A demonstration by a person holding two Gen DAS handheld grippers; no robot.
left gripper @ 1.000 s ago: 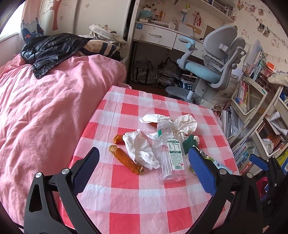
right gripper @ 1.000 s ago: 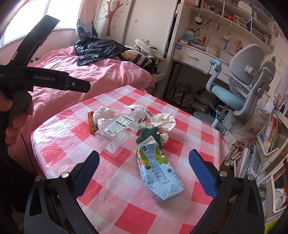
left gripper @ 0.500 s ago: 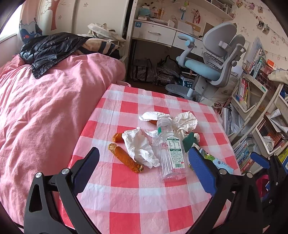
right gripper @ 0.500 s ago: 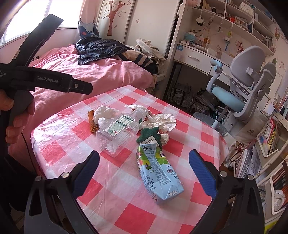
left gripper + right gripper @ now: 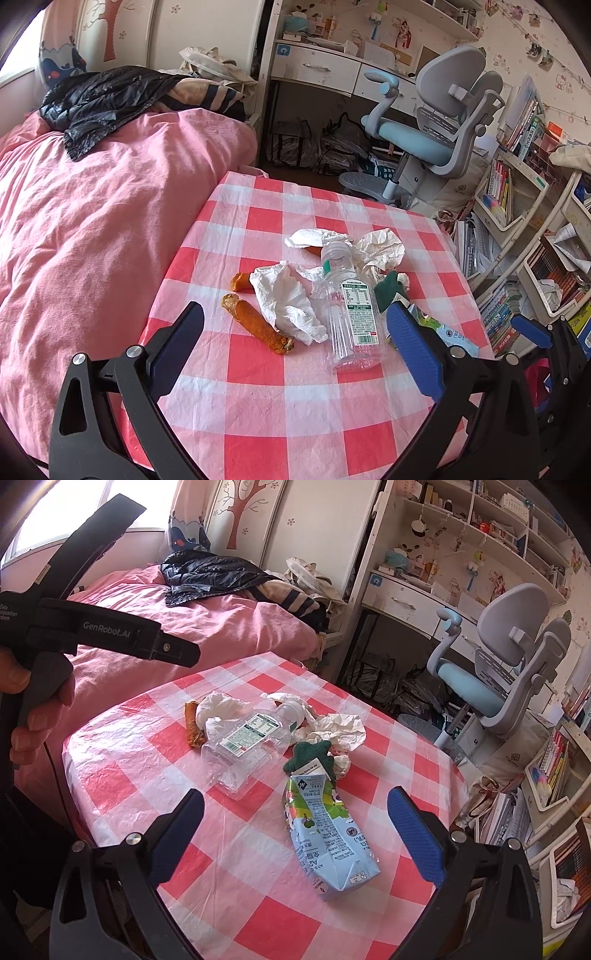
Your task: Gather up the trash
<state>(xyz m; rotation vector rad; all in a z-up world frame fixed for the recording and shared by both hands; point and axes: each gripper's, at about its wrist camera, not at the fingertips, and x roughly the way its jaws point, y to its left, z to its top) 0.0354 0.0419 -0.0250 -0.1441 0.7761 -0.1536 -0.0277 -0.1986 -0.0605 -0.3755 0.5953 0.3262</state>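
Trash lies heaped on a table with a red-and-white checked cloth (image 5: 258, 369). An empty clear plastic bottle (image 5: 349, 310) lies beside crumpled white tissue (image 5: 288, 299) and two orange food scraps (image 5: 256, 325). A flattened blue-green drink carton (image 5: 327, 834) rests near a dark green star-shaped piece (image 5: 308, 758) and crumpled paper (image 5: 340, 727). My left gripper (image 5: 295, 339) hovers open above the near side of the heap, nothing between its fingers. My right gripper (image 5: 295, 823) is open over the carton, clear of it. The bottle (image 5: 243, 746) also lies left of the carton.
A bed with a pink duvet (image 5: 92, 206) and a black jacket (image 5: 107, 99) stands left of the table. A grey-blue desk chair (image 5: 436, 129) and a white desk (image 5: 325, 70) are behind. Bookshelves (image 5: 517, 206) crowd the right. A hand (image 5: 26, 716) holds the left gripper.
Both views have shifted slightly; the trash has not moved. Both grippers stay open and empty.
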